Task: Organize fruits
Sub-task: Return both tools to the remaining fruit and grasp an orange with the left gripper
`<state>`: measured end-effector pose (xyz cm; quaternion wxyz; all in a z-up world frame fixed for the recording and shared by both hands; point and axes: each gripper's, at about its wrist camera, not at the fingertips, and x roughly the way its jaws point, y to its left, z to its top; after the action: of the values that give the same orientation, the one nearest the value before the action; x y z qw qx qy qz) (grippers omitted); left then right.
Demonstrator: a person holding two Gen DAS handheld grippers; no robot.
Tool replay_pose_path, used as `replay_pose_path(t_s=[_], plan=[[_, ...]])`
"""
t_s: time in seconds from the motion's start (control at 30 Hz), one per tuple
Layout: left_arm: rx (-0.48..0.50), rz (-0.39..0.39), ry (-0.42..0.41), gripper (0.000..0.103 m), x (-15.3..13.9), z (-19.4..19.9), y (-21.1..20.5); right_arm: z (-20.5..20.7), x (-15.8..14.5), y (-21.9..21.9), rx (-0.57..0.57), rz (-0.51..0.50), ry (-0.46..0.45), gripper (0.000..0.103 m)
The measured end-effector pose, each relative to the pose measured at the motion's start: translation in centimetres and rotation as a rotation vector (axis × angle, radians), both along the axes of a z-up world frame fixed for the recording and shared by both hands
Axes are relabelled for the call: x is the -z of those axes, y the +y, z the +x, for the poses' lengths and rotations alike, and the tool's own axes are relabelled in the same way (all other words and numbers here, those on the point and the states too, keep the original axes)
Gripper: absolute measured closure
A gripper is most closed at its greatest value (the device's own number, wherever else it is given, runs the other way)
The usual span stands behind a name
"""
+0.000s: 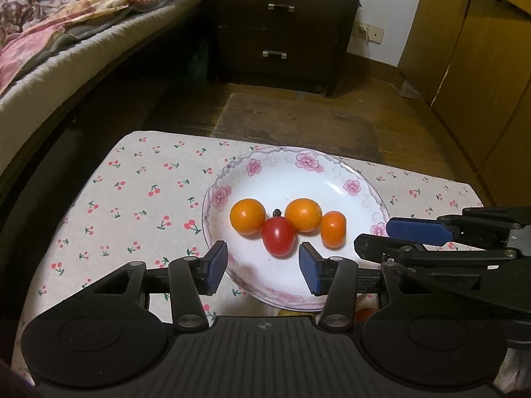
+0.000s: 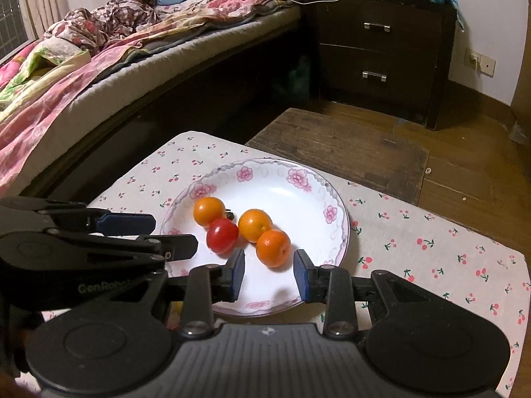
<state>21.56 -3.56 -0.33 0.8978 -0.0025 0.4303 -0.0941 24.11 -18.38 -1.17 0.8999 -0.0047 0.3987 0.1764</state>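
Left wrist view: left gripper [image 1: 263,267] partly open, empty, poised before red tomato [image 1: 278,236]. Fruits clustered touching in floral plate [image 1: 298,162], likely gathered for tidiness. Right wrist view: right gripper [image 2: 268,277] narrowly parted, empty, near orange fruit [image 2: 273,247].

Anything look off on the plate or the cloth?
One small oddity: a tiny dark bit, perhaps a loose stem, lies on the white floral-rimmed plate, behind the red cherry tomato. The three round orange fruits sit intact beside it. Nothing spilled on the cherry-print tablecloth.
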Motion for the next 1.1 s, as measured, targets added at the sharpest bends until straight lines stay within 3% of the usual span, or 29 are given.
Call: replay_pose_path(t_s=[0.6,1.1], plan=[[0.057,0.011,0.022,0.04,0.1,-4.6,1.3,-4.2,-0.2,0.4,-0.042,-0.027,0.047,0.066],[0.106,0.014,0.109,0.043,3.3,-5.8,1.4,-5.2,1.4,-0.2,-0.055,-0.04,0.119,0.066]])
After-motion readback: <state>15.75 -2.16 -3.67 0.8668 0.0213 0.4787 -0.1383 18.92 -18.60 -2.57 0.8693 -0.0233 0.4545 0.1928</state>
